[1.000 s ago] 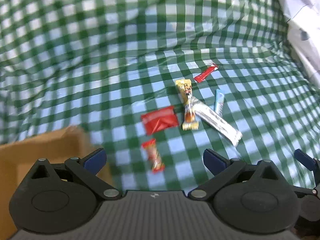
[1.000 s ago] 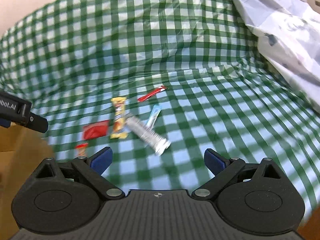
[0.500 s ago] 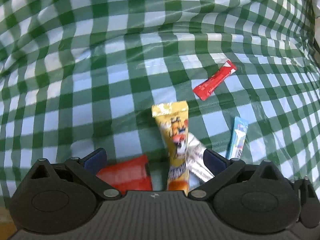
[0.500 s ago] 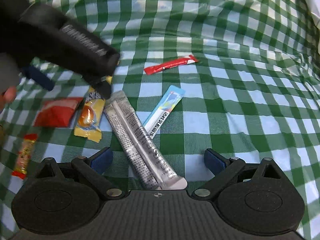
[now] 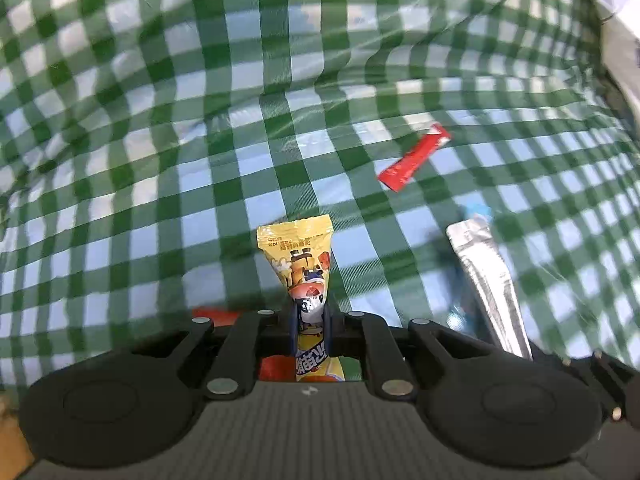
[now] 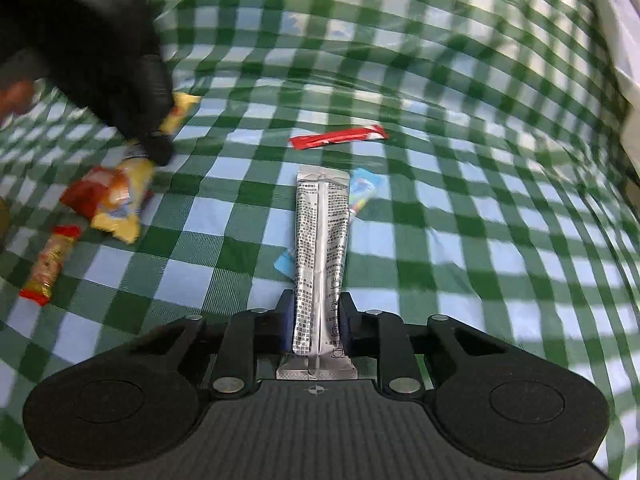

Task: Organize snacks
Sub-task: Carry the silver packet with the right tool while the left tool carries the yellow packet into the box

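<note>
Snacks lie scattered on a green-and-white checked cloth (image 5: 240,128), and we hold two of them. In the left wrist view, low at centre, our left gripper (image 5: 311,320) has just been closing and now pinches the yellow snack packet (image 5: 298,252) at its waist, the pads pressing in from both sides; the packet's sealed top points up the frame. Just behind the fingers a red pouch (image 5: 212,314) peeks out. To the upper right lies a thin red stick packet (image 5: 414,158).

In the right wrist view, our right gripper (image 6: 316,320) has just been closing too and clamps the lower part of the long silver sachet (image 6: 322,232), which runs straight up the frame's centre. A light blue stick packet (image 6: 362,192) lies partly under it. At far left sits a small orange-red candy bar (image 6: 50,264).
</note>
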